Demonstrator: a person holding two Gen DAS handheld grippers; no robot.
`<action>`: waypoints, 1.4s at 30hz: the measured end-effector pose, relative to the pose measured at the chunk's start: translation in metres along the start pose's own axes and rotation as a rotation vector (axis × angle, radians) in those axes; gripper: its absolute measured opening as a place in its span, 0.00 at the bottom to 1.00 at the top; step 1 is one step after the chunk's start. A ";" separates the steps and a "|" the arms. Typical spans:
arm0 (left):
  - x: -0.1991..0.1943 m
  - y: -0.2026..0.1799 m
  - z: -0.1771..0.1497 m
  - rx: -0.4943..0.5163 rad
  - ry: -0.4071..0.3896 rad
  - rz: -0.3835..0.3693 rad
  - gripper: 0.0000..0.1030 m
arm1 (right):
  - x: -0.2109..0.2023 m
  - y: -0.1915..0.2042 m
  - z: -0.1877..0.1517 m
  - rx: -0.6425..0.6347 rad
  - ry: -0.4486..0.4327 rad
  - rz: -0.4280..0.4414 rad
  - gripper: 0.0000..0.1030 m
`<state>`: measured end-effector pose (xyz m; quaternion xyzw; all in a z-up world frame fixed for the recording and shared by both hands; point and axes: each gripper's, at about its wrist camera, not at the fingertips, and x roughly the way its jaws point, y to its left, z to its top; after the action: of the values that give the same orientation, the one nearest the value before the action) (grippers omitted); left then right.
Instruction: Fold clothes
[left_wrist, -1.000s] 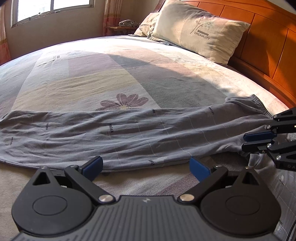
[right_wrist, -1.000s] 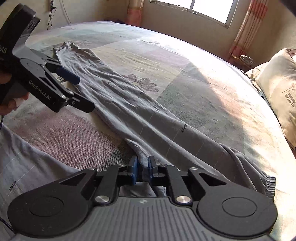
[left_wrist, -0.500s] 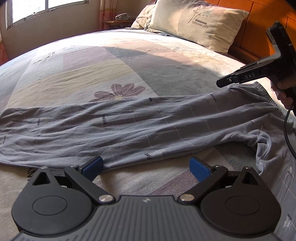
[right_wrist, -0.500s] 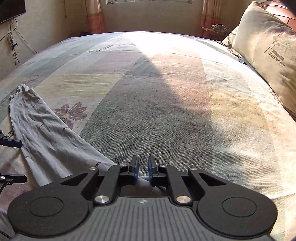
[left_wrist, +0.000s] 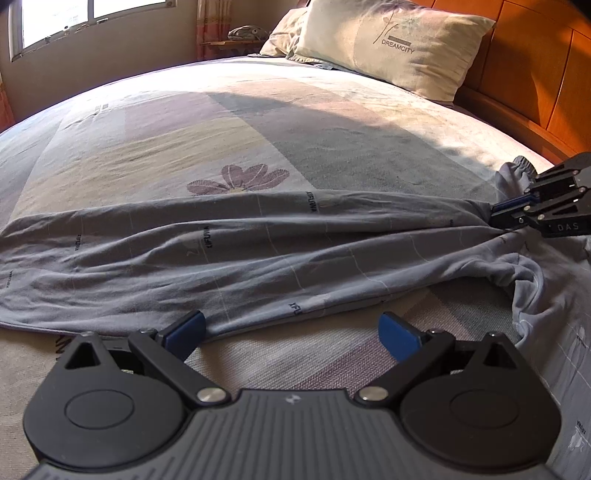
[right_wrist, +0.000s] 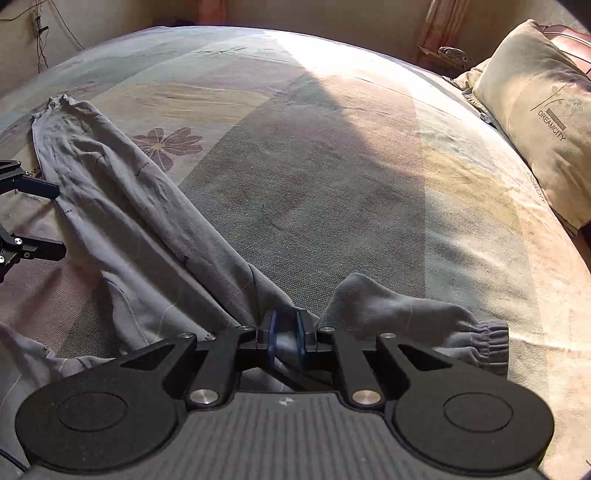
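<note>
Trousers (left_wrist: 258, 258) lie stretched across the bed (left_wrist: 221, 122); right gripper (right_wrist: 286, 334), jaws easing apart, pinches the waist end, left gripper (left_wrist: 291, 332) gapes empty. Pull gently, keeping fabric flat.

I see hard sunlight from the window (left_wrist: 92, 18) glaring on the bedspread (left_wrist: 258, 92), a broad shadow, sharp focus, and fisheye-bent edges.

Black left gripper (left_wrist: 291, 330), blue pads, silver screws, seemingly ribbed grey housing
</note>
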<state>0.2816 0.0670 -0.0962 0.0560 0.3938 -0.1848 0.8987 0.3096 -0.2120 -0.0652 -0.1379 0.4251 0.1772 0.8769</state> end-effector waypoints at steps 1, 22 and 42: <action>0.000 0.000 0.000 0.002 0.000 0.000 0.97 | -0.003 0.004 -0.005 0.000 -0.006 -0.006 0.19; 0.001 0.000 0.001 0.006 0.003 -0.002 0.98 | -0.038 -0.007 -0.036 0.197 -0.096 0.037 0.31; 0.003 -0.002 -0.002 0.035 0.000 0.008 0.98 | 0.017 -0.054 -0.008 -0.026 -0.057 0.000 0.42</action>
<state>0.2810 0.0649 -0.0999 0.0732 0.3904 -0.1882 0.8982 0.3372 -0.2607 -0.0788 -0.1440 0.3977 0.1866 0.8867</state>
